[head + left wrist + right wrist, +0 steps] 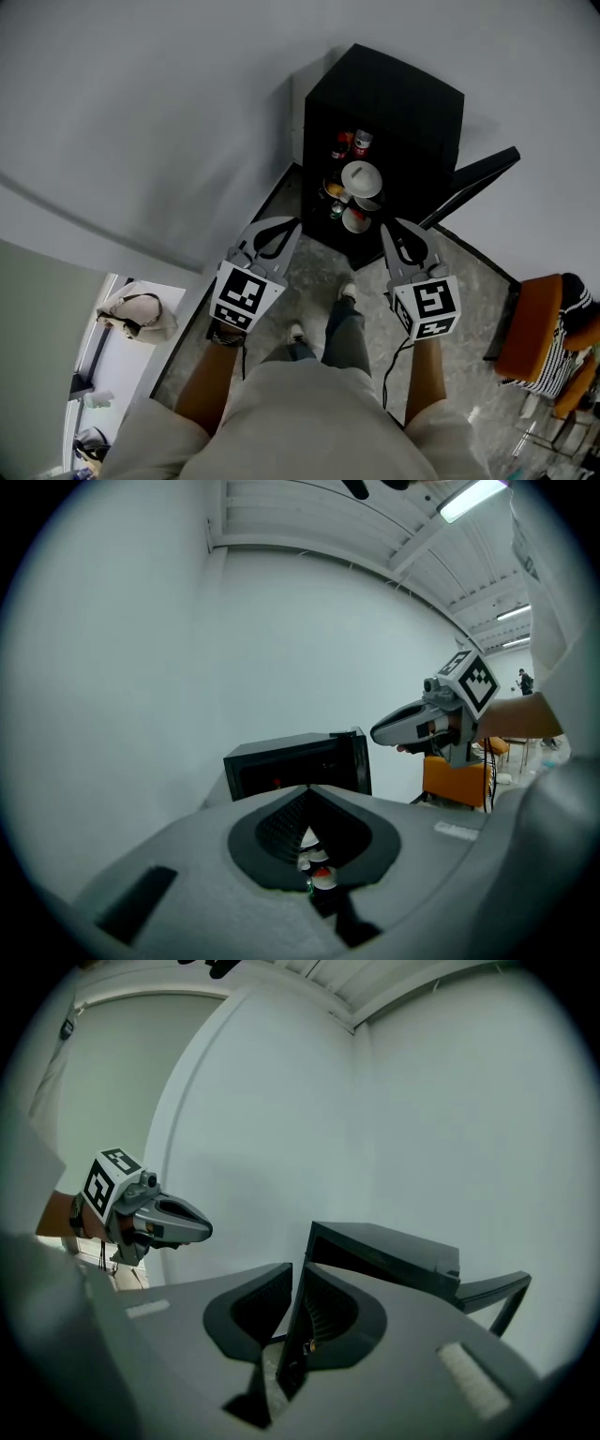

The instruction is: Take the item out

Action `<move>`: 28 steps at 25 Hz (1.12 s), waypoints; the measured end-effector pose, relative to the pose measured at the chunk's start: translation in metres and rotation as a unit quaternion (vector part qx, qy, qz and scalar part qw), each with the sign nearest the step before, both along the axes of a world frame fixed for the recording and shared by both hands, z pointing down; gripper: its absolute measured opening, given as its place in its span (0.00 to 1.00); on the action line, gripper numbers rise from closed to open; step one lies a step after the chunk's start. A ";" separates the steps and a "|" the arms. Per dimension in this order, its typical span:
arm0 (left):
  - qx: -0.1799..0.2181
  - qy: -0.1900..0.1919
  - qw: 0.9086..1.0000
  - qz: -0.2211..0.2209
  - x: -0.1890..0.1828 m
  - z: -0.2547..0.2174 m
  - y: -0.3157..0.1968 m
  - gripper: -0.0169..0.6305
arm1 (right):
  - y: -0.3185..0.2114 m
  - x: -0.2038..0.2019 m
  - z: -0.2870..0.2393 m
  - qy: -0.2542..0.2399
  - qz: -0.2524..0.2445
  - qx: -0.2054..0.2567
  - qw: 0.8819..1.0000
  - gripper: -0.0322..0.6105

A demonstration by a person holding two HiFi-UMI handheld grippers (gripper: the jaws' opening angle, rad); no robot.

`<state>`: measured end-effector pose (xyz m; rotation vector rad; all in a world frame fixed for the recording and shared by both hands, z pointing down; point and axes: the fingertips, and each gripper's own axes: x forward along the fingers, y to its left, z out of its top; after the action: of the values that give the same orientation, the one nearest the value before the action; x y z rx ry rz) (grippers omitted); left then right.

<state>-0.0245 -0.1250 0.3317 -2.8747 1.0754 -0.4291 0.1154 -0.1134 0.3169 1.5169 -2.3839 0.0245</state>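
- At the approach step: nothing gripped yet, with white bowl (361, 177) and cans (362, 142) shelved inside the open black cabinet (394, 89), far ahead.
- Left gripper (292, 222): tips together, empty.
- Right gripper (386, 226): parted by a slit, empty.
- Next, probably: widen right, reach in, close on one item.

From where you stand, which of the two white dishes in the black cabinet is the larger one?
The upper white dish, just below the two cans. The smaller white dish sits lower, under it.
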 end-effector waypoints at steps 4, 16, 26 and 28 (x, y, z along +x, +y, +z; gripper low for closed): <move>-0.004 -0.012 1.000 -0.015 0.005 0.010 -0.017 0.03 | -0.028 0.006 0.019 0.004 -0.008 -0.008 1.000 0.15; -0.012 -0.026 0.998 -0.057 0.000 0.039 -0.077 0.03 | -0.118 0.013 0.096 0.041 -0.018 -0.047 0.998 0.17; -0.048 -0.034 0.997 -0.054 0.027 0.092 -0.118 0.03 | -0.176 0.027 0.183 0.039 -0.015 -0.115 0.993 0.19; -0.053 -0.035 0.996 -0.055 0.029 0.100 -0.125 0.03 | -0.186 0.028 0.198 0.051 -0.015 -0.122 0.991 0.19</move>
<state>0.0047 -0.2496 0.4316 -2.8746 1.2395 -0.6064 0.1432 -0.2995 0.5152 1.3365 -2.2301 0.2168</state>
